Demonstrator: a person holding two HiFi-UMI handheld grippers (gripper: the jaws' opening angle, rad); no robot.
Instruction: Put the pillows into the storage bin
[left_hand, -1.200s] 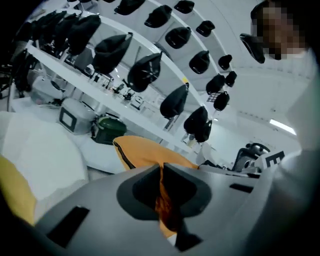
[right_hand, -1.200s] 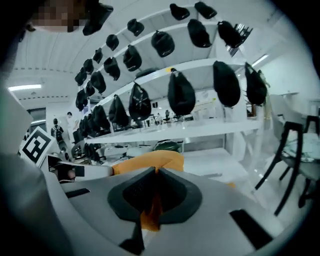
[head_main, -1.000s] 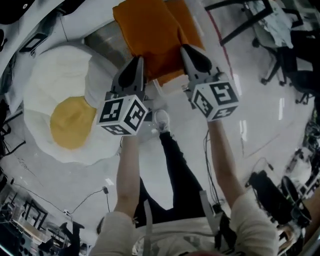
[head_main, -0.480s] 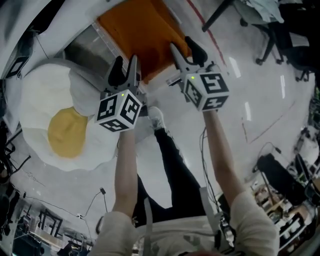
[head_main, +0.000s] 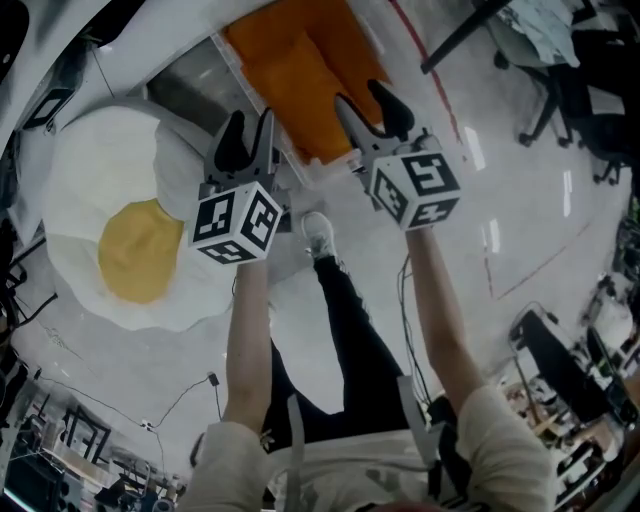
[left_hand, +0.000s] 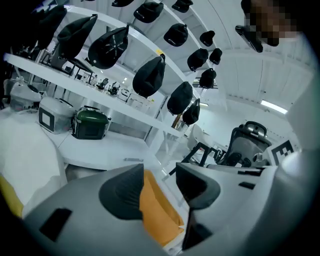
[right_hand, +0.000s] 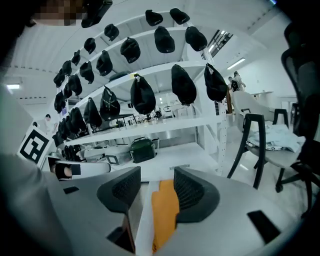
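Note:
An orange pillow (head_main: 300, 70) lies inside the pale storage bin (head_main: 296, 165) at the top of the head view. My left gripper (head_main: 249, 128) hovers over the bin's near rim, its jaws opening with nothing pressed between them. My right gripper (head_main: 363, 98) hangs beside it over the pillow's near edge, jaws also opening and empty. Below the gap of the left gripper (left_hand: 160, 187) shows the orange pillow (left_hand: 157, 212). The right gripper (right_hand: 156, 192) likewise looks down on the orange pillow (right_hand: 165, 210). A large fried-egg pillow (head_main: 110, 230) lies on the floor at the left.
The person's shoe (head_main: 322, 237) stands on the floor just short of the bin. Office chairs (head_main: 560, 90) fill the upper right. Behind the bin, white shelves carry black caps (left_hand: 150, 75) and a green case (left_hand: 90, 122). Cables trail across the floor at the lower left.
Both grippers were shut on the orange pillow's near edge; their jaws have since spread and let go. The pillow has dropped away from them into the bin.

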